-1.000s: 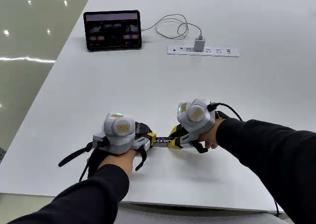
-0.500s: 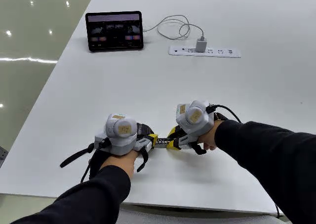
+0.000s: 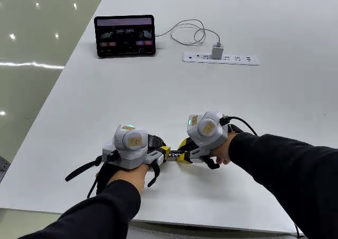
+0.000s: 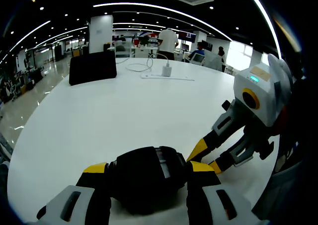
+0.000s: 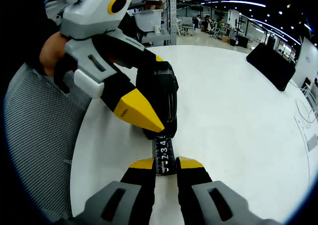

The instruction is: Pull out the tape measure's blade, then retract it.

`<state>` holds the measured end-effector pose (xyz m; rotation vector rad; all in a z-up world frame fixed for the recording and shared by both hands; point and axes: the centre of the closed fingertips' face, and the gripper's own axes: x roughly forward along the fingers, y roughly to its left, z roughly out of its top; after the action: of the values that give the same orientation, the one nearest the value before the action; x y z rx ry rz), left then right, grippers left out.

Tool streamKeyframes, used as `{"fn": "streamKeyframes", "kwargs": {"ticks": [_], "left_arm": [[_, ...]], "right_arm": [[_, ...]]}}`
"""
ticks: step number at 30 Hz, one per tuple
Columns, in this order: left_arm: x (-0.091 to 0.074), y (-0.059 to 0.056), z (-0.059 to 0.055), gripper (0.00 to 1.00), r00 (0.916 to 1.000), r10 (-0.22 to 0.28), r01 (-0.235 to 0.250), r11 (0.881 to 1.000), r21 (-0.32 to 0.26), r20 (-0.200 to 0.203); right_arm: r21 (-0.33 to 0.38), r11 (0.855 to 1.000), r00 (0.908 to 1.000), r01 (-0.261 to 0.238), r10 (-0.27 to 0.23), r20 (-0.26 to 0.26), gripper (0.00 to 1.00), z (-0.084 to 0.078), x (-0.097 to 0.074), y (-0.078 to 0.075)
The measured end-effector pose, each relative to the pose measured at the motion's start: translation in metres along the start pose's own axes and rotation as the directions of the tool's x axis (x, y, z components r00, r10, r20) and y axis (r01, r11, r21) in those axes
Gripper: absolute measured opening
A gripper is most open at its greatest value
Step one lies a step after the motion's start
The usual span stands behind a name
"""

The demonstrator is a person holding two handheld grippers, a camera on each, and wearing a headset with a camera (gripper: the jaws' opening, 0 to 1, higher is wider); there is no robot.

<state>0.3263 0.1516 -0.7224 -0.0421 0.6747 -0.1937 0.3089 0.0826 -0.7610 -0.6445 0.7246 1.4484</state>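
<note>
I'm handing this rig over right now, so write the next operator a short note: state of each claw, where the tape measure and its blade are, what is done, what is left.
Left claw: shut on the tape measure, its black case low on the white table.
Right claw: shut on the tip of the blade, close to the case's mouth.
Blade: a short length is out, with a few numerals showing.
Done: both grips are set.
Left: this moment alone does not tell whether the pull is starting or the retract is ending. Check that, then finish with the blade fully back in.
</note>
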Motion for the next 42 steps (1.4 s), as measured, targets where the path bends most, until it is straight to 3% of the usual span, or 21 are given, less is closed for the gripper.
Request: {"fn": "streamKeyframes", "kwargs": {"ticks": [13, 42], "left_arm": [[0.0, 0.0, 0.0, 0.58, 1.0, 0.003, -0.003, 1.0, -0.017, -0.001], [-0.001, 0.001, -0.001, 0.56, 0.9996, -0.026, 0.025, 0.999, -0.043, -0.009]], "right_arm": [[-0.042, 0.999, 0.9997, 0.019, -0.018, 0.019, 0.11, -0.008, -0.008, -0.003], [-0.013, 1.0, 0.9989, 0.015, -0.014, 0.044, 0.1, 0.008, 0.005, 0.001]]}}
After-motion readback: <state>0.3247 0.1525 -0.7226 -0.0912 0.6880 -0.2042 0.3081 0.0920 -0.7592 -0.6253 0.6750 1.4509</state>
